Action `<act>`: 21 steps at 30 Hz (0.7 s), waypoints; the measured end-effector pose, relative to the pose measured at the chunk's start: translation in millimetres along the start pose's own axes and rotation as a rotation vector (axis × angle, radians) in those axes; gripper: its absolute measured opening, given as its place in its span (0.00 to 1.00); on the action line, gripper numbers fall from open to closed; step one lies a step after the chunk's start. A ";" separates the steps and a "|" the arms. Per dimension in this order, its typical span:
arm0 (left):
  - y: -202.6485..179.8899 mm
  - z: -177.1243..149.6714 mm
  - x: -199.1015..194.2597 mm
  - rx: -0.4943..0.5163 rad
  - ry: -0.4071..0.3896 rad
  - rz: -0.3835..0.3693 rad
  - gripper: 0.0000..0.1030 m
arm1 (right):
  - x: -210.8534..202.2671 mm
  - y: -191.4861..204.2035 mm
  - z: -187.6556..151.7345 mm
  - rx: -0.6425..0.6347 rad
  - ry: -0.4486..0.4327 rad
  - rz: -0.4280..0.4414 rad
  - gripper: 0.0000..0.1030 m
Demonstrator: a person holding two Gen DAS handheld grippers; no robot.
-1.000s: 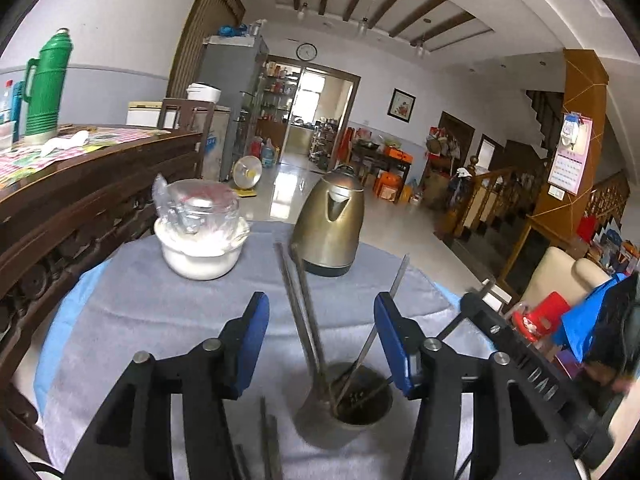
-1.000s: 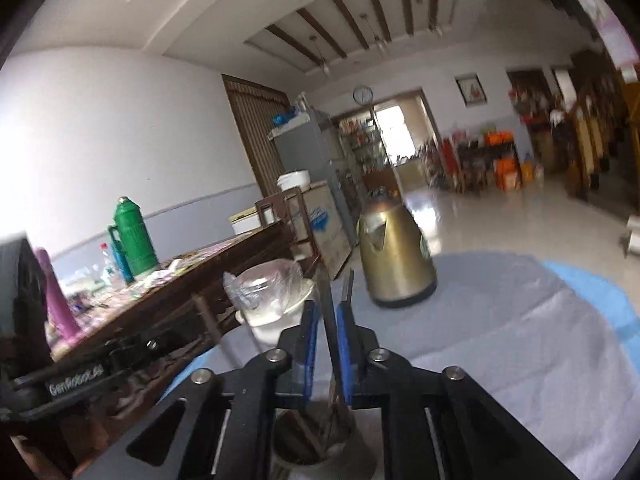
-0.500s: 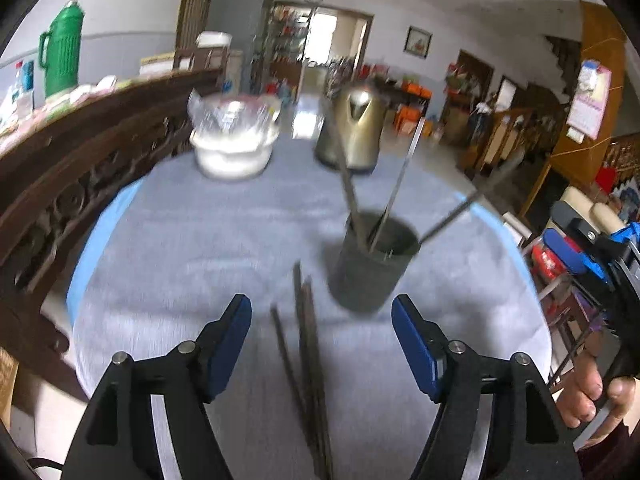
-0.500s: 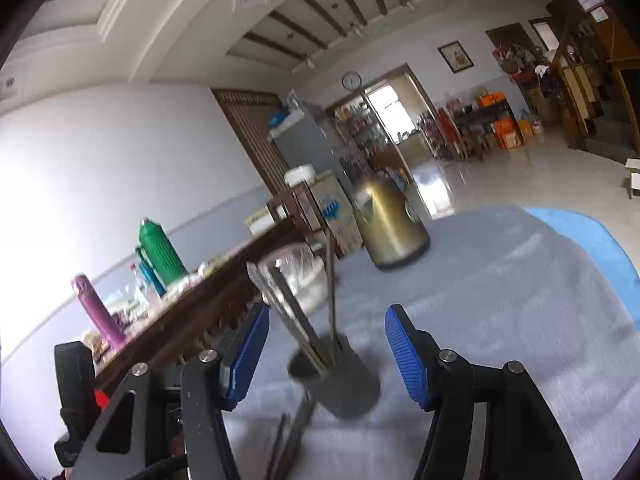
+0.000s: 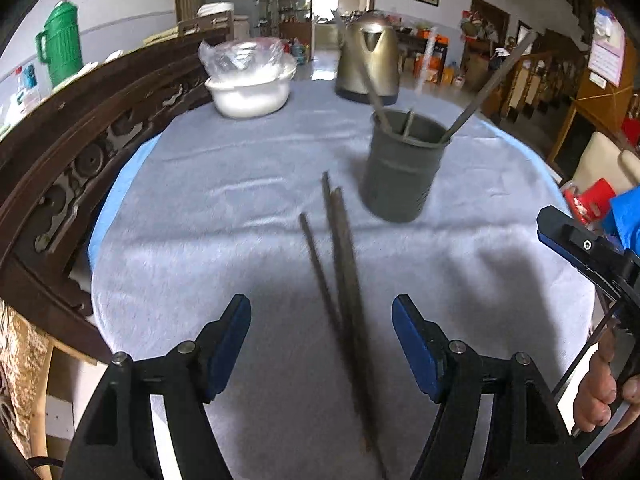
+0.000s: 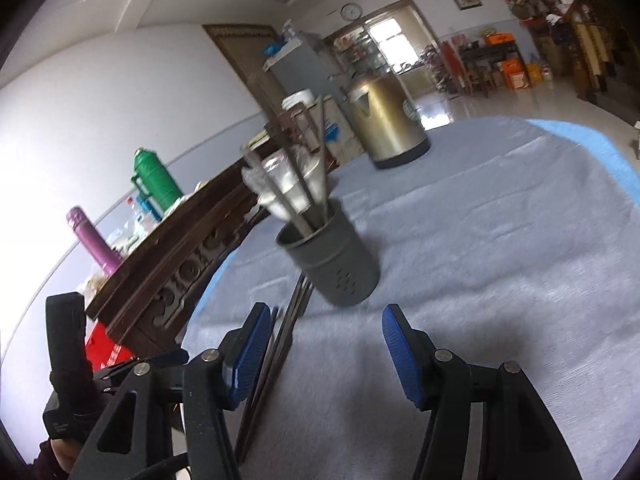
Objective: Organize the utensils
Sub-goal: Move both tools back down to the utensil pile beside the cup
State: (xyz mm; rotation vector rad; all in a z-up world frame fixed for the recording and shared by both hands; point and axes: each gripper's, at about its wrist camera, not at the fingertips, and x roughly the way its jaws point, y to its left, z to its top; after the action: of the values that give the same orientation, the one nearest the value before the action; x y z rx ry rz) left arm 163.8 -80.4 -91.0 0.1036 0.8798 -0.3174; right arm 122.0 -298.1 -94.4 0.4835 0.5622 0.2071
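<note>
Chopsticks, dark and thin (image 5: 340, 264), lie between gaping left tongs (image 5: 322, 344); pinch one midway. Right tongs (image 6: 322, 346) closing, empty.

Dark grey utensil holder (image 5: 404, 168) upright on cloth, several chopsticks leaning inside; more dark chopsticks (image 5: 344, 280) lying flat just beside it.

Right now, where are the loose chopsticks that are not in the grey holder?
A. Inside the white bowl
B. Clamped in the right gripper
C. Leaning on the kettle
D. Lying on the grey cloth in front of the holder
D: the loose chopsticks lie flat on the cloth before the holder, touched by neither gripper.
</note>
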 end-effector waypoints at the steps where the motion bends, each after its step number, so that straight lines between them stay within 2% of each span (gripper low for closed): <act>1: 4.9 -1.5 2.1 -0.010 0.006 0.002 0.72 | 3.5 1.9 -0.7 0.000 0.008 0.005 0.60; 4: 19.5 -5.7 5.7 -0.038 0.015 0.020 0.72 | 14.5 6.0 -4.1 0.014 0.040 0.034 0.60; 5: 23.7 -6.3 7.2 -0.046 0.017 0.025 0.72 | 18.7 8.4 -4.8 0.016 0.052 0.048 0.55; 6: 26.2 -6.4 8.5 -0.052 0.018 0.027 0.72 | 23.5 11.7 -5.3 0.013 0.069 0.055 0.46; 8: 32.2 -5.6 12.5 -0.064 0.025 0.030 0.72 | 35.3 18.9 -5.4 -0.006 0.110 0.037 0.38; 13: 45.6 -4.1 22.0 -0.102 0.044 0.014 0.72 | 76.0 39.5 -6.3 -0.039 0.237 0.022 0.37; 18: 57.3 -6.8 26.6 -0.131 0.056 -0.007 0.72 | 121.9 51.8 -17.7 -0.043 0.378 -0.013 0.26; 21: 63.3 -9.3 27.3 -0.149 0.059 -0.020 0.72 | 136.6 56.5 -24.3 -0.033 0.412 -0.035 0.25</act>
State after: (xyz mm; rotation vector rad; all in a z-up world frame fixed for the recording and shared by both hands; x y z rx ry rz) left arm 193.1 -24.6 -120.6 -0.0342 0.9610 -0.2673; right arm 218.5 -196.5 -147.4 0.3994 0.9674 0.2852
